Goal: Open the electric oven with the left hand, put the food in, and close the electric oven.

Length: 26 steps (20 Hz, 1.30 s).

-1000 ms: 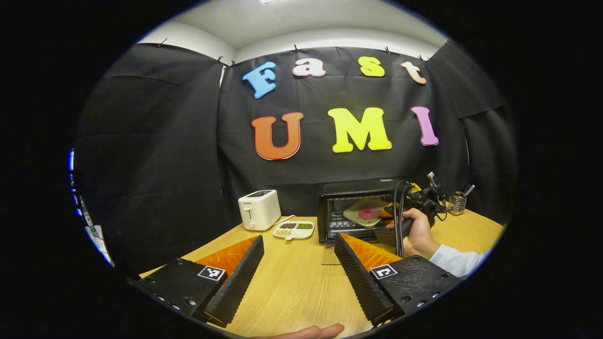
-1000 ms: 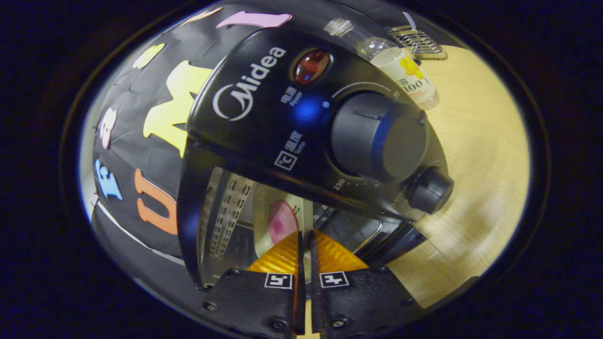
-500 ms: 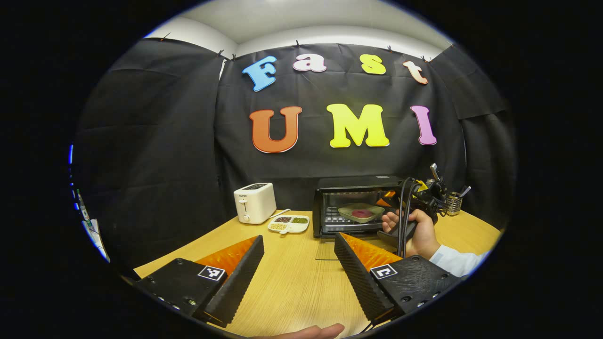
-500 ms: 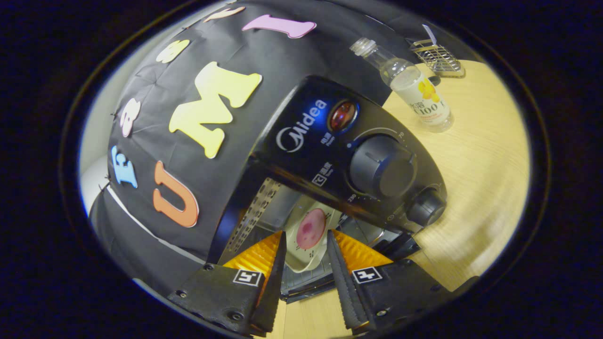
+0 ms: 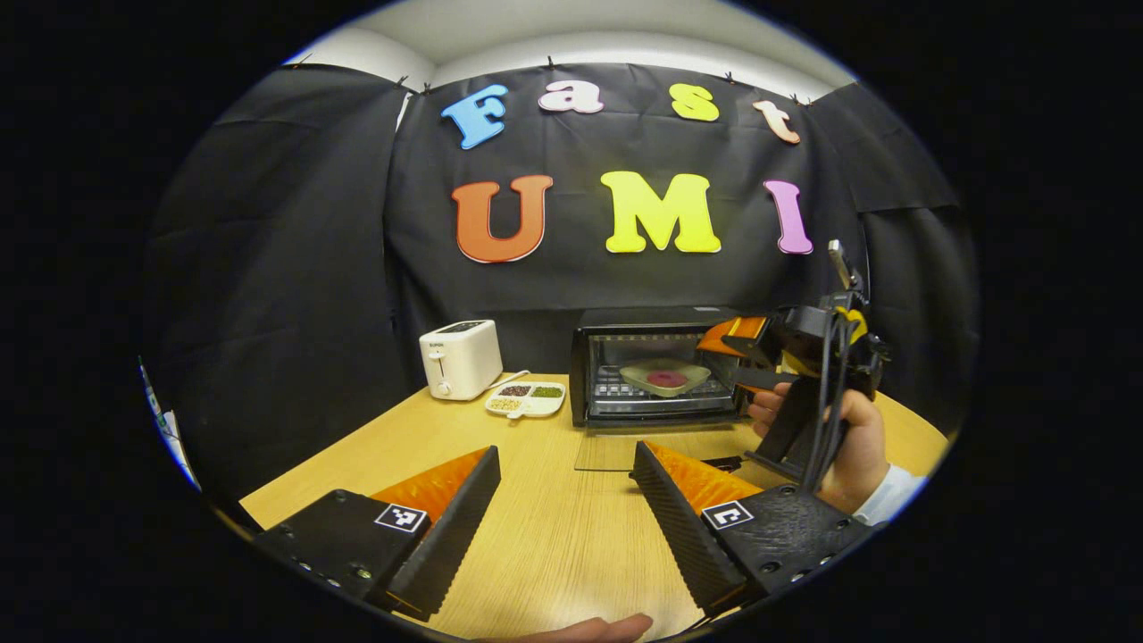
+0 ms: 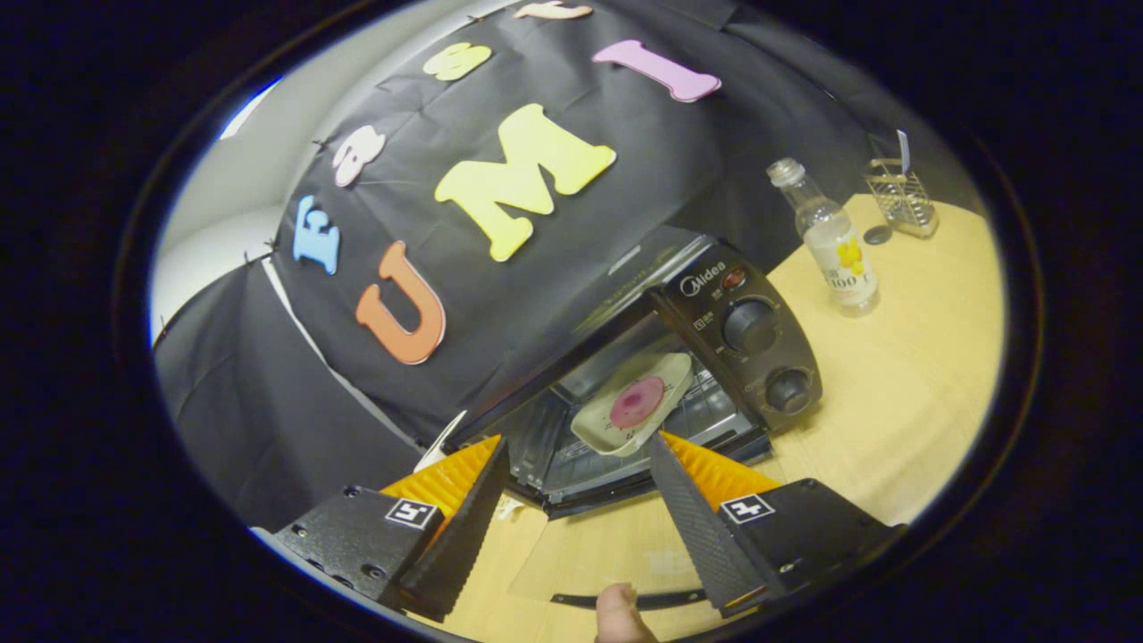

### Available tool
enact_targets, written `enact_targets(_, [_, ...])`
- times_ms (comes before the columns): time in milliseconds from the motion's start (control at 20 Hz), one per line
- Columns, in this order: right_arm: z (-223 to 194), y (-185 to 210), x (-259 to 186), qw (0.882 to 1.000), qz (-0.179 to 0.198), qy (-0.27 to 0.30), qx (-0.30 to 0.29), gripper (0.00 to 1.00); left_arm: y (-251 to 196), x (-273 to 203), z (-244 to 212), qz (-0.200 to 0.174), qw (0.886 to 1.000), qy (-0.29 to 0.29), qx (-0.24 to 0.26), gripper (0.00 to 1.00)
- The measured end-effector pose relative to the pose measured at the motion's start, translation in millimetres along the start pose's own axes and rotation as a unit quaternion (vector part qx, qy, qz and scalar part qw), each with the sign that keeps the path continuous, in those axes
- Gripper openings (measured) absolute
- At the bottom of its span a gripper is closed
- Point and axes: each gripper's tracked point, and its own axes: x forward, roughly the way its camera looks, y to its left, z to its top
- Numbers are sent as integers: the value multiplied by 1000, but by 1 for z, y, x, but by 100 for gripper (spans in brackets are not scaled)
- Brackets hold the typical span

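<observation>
we see the plate of food [image 6: 632,404] on the rack inside the open oven [image 6: 625,357] — just beyond our right gripper [image 6: 579,500], fingers apart and empty. our left gripper [image 5: 566,500] hangs spread, well before the oven; its panel's writing we leave unread.

My left gripper view looks level across the surface [image 5: 536,536] from well back, facing the oven [image 5: 656,371] head-on. My right gripper view sits nearer — tilted, looking down into the same open oven [image 6: 679,357]. Both share the oven and the plate [image 5: 665,377] inside it.
</observation>
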Motion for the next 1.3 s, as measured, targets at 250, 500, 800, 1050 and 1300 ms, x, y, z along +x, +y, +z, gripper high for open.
enact_targets(250, [30,6,-67,998,11,-19,-59,94,-12,23,-20,-21,999,42,-2,96])
enact_targets(500, [73,18,-147,992,12,-55,-115,99,-44,46,-48,-57,994,94,-2,96])
enact_targets(800, [127,14,-235,978,-11,-110,-179,94,-96,65,-76,-93,986,139,21,96])
enact_targets(1050, [163,-6,-300,965,-28,-155,-209,94,-135,79,-94,-116,978,168,38,96])
enact_targets(1300, [199,-27,-344,961,-33,-198,-191,100,-144,99,-107,-94,976,190,50,97])
